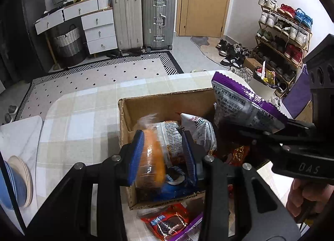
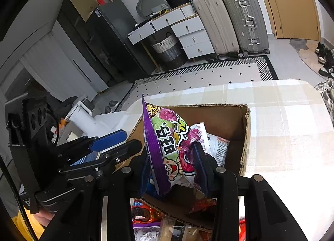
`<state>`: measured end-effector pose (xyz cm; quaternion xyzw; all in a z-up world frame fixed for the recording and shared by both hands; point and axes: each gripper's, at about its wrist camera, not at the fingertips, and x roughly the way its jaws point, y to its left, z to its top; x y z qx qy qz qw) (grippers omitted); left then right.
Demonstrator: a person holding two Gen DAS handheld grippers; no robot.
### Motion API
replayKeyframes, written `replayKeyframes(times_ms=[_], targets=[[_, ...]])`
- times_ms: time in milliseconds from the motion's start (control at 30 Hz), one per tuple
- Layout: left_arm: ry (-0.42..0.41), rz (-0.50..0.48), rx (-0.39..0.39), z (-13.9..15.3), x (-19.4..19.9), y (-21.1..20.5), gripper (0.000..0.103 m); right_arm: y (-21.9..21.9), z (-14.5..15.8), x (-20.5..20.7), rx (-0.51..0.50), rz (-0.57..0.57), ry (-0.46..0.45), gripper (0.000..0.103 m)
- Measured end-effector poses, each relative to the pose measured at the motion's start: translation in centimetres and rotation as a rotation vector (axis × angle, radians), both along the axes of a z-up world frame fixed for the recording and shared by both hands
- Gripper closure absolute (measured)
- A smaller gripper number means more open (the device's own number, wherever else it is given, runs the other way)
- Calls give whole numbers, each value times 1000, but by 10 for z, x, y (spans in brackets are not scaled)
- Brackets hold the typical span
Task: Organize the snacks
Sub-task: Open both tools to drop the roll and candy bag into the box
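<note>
Left gripper [image 1: 163, 154] clamps its ribbed blue pads [image 1: 136, 153] on a glossy orange packet [image 1: 152, 157], crinkly clear wrap, held over the open cardboard box [image 1: 125, 120] with its ragged torn rim. Right gripper [image 2: 174, 168] pinches a purple bag [image 2: 165, 147], zigzag-edged foil printed with cartoon fruit, upright above the same box. White printed wrappers lie inside; a red cookie pack [image 1: 167, 223] lies just outside on the checked tablecloth [image 1: 83, 116].

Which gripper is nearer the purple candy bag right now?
Right. The right gripper has the purple candy bag between its jaws above the cardboard box; the left gripper grips an orange packet alongside.
</note>
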<state>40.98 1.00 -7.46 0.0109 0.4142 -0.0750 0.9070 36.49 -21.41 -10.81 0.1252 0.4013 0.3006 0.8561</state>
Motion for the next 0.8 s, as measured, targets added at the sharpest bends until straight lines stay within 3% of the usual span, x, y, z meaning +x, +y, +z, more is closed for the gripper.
replayKeyframes(times_ms=[167,533,667,800], targets=[[-6,0,-3,6,-17,6,68,-3,7,-4,5,-17,-10,55],[-14,10,-9,26,-52,13,68,-9,37,-34,-13,3,-62,55],[-30,24,-58,43,-77,18,65,-17,58,-55,-23,8,-98,55],[-68,13,-53,65,-105,13,60,-25,74,-78,4,-11,-124,55]])
